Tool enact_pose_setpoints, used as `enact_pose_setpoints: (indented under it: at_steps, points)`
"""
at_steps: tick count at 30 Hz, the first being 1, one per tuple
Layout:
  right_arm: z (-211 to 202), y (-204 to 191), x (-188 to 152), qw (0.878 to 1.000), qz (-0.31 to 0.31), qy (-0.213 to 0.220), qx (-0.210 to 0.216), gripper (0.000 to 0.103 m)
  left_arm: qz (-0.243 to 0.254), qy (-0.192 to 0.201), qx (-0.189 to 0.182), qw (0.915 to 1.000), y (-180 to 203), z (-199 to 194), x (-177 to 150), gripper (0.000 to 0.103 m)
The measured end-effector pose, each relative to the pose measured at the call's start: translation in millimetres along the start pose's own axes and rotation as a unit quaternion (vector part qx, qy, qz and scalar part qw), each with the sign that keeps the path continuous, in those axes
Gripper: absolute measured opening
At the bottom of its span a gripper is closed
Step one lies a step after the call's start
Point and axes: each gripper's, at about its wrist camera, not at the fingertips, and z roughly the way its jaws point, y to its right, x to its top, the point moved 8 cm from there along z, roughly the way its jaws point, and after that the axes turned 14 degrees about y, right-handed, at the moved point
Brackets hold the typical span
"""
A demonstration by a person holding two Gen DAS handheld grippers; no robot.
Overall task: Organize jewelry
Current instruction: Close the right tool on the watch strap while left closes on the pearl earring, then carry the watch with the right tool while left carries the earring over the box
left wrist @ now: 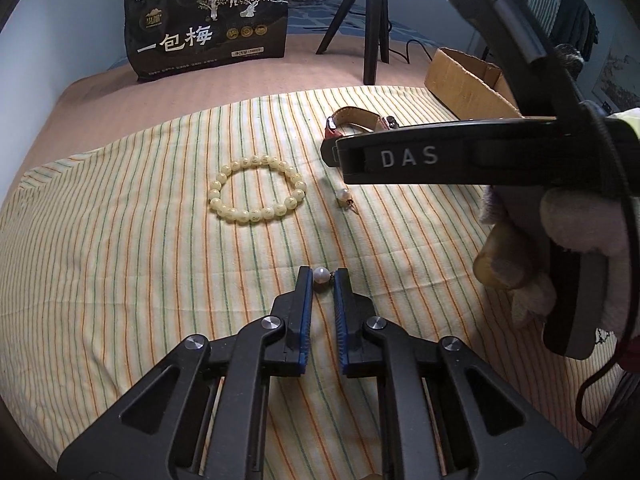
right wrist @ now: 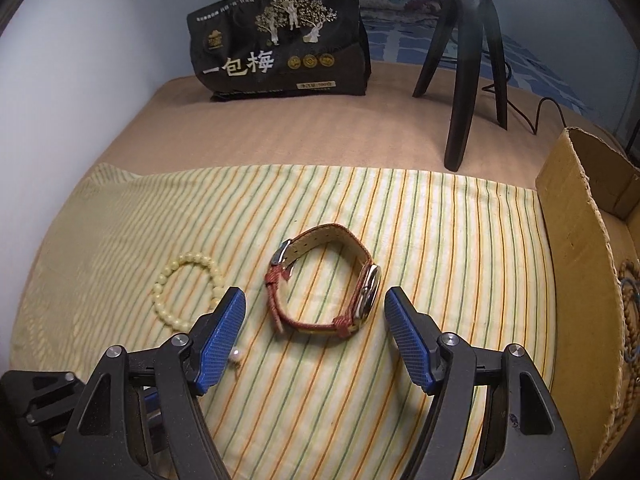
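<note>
My left gripper (left wrist: 321, 275) is shut on a pearl earring (left wrist: 321, 274) at its fingertips, just above the striped cloth (left wrist: 160, 280). A second pearl earring (left wrist: 345, 196) lies on the cloth farther ahead; it also shows beside my right gripper's left finger (right wrist: 237, 356). A cream bead bracelet (left wrist: 256, 189) lies flat at mid-cloth, and at the left in the right wrist view (right wrist: 184, 292). A red-strap wristwatch (right wrist: 324, 280) stands on its edge. My right gripper (right wrist: 316, 304) is open, its fingers either side of the watch's near end, not touching.
An open cardboard box (right wrist: 576, 260) stands at the right edge of the cloth, with beaded strings inside. A black snack bag (right wrist: 280, 36) and a black tripod (right wrist: 468, 60) stand at the back on the tan surface (right wrist: 320, 132).
</note>
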Motion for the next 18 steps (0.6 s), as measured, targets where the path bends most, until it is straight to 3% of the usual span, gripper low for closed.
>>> enact_pose_setpoints:
  at_steps: [3, 7, 18]
  points:
    - [4.4, 2.3, 1.4, 1.000, -0.008, 0.000, -0.009, 0.072, -0.001, 0.001, -0.002, 1.0000, -0.9, 0.5, -0.4, 0.009]
    - [6.9, 1.0, 3.3, 0.999, -0.029, 0.000, -0.017, 0.060, -0.001, 0.003, -0.004, 1.0000, -1.0, -2.3, -3.0, 0.009]
    - [-1.0, 0.5, 6.6, 0.999, -0.030, 0.010, -0.011, 0.056, -0.007, 0.006, -0.004, 0.9999, -1.8, -6.3, -0.7, 0.008]
